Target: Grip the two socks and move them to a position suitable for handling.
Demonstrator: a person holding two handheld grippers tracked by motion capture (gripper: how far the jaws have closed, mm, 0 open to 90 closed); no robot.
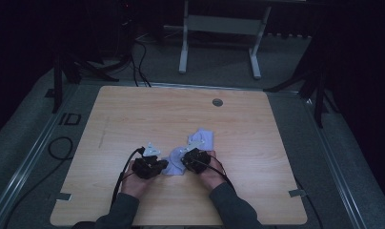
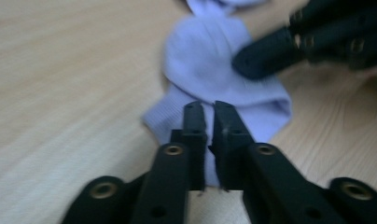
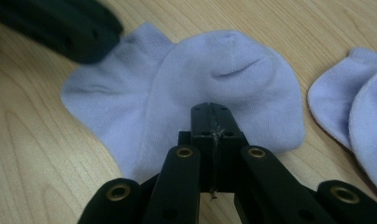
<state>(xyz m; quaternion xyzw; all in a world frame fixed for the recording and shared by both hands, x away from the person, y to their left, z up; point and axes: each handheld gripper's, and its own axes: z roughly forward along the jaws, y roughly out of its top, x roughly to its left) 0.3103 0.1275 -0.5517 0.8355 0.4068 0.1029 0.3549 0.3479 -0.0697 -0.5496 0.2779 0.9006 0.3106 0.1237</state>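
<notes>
A pale lilac sock (image 1: 174, 164) lies on the wooden bench (image 1: 133, 119) just toward the six o'clock side of its middle, folded over on itself, and both grippers meet at it. The left gripper (image 1: 151, 166) sits at the sock's nine o'clock edge in the high view, held in the person's left hand (image 1: 136, 183); the left gripper view shows its fingers (image 2: 194, 126) drawn almost together, only a thin slit between them, with the ribbed cuff of the sock lying under and between their tips — whether the fabric is truly pinched I cannot tell. The right gripper (image 1: 194, 160) comes in from the sock's three o'clock side, held in the right hand (image 1: 210, 175); in the right gripper view its fingers (image 3: 203, 123) are pressed flat against each other over the sock's near edge, with the rounded fold of the sock (image 3: 224, 84) spreading out just beyond them. The other gripper shows as a dark, blurred block at the ten o'clock corner of that view, touching the cuff end. A second sock (image 1: 202, 138) of the same colour lies just beside the first, toward one o'clock from it in the high view — its edge also appears at three o'clock in the right gripper view. A small round grey grommet (image 1: 217, 102) sits in the bench toward twelve o'clock, well apart from the socks.
</notes>
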